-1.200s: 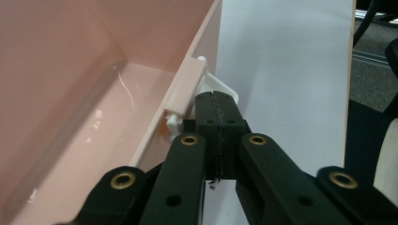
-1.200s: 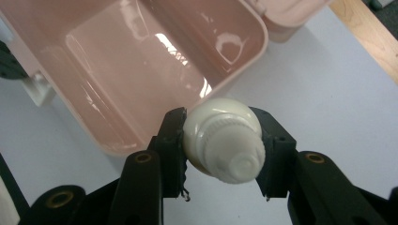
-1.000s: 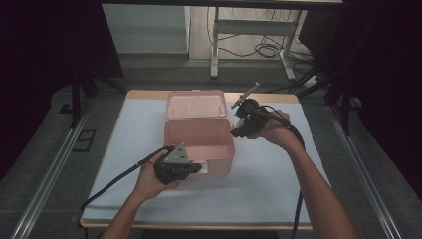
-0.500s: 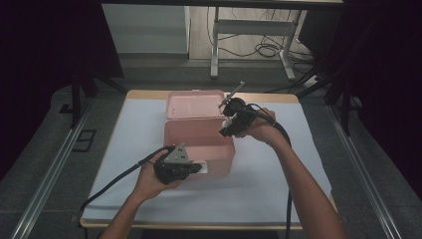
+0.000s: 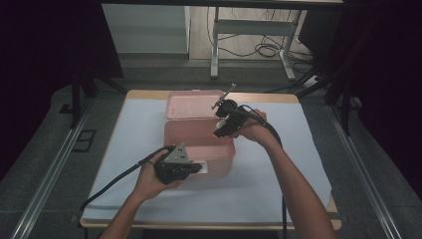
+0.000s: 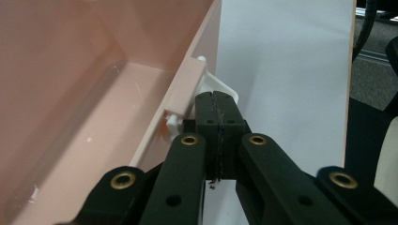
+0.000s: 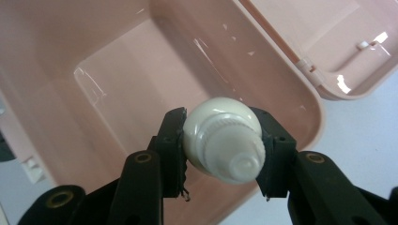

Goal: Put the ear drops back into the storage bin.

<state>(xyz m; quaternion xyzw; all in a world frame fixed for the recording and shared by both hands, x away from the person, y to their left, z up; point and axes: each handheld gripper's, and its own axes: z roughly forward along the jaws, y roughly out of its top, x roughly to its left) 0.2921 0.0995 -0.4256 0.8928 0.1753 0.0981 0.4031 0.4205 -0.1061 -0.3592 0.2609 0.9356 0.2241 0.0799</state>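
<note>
I have a white bottle (image 7: 220,139) clamped in my right gripper (image 7: 220,143), cap end toward the camera: a ribbed screw cap, a rounded glossy shoulder behind it, smooth plastic by the look. The fingers (image 7: 171,140) press on both sides of that shoulder. The bottle hangs over the open pink box (image 5: 199,142), above its far right corner as the high view shows it. Its body beyond the shoulder is hidden behind the cap, so I cannot tell its length or any label.

The box is a rounded rectangle of shiny pink plastic, its inside bare with faint scuffs and glare. Its lid (image 5: 194,103) lies folded back flat on the table (image 5: 129,149), which is covered in pale sheet.

My left gripper (image 6: 218,136) has its fingers (image 6: 206,117) closed flat together, just beside the box's front wall, against the white latch (image 6: 213,86). Whether any part of the latch is pinched between them I cannot make out. In the high view the left gripper (image 5: 176,167) covers that latch.
</note>
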